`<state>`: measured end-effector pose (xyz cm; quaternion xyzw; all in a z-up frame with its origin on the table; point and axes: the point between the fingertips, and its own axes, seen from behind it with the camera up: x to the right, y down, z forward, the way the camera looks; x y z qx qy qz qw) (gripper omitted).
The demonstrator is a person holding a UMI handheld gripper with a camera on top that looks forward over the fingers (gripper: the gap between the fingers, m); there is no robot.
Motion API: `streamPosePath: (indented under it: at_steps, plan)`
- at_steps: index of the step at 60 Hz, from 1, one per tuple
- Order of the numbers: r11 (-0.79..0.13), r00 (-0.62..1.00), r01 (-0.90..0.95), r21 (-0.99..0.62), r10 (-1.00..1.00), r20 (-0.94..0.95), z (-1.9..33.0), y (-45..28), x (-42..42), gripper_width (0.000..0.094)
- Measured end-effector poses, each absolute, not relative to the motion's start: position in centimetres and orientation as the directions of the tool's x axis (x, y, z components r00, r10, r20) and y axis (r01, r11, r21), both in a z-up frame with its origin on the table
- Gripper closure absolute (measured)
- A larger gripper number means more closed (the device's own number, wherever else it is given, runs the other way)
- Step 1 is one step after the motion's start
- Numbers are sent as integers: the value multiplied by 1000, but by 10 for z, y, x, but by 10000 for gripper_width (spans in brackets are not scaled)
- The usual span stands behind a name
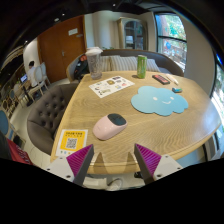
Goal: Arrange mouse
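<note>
A pale pink computer mouse point(109, 125) with a dark top end lies on the round wooden table point(150, 125), just ahead of my fingers and slightly left of the gap's middle. A light blue cloud-shaped mouse mat point(158, 99) lies farther away to the right. My gripper point(115, 158) hovers over the table's near edge with its jaws wide apart and nothing between them. The magenta pads point(83, 160) show on both fingers.
A yellow card with a QR code point(70, 141) lies left of the mouse. Printed sheets point(110, 86), a clear tumbler point(94, 63), a green can point(141, 66) and small items point(166, 79) sit at the far side. A grey chair point(48, 110) stands on the left.
</note>
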<state>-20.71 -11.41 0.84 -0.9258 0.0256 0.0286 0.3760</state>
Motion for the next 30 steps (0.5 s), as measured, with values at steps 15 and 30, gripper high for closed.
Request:
streamPosePath:
  at_steps: [15,30]
  plan:
    - [-662,998,-59,-748,-24,-57,-12,-53,-227,98]
    - [-629,999,-8,-778,21,-27,-15,4,-251,155]
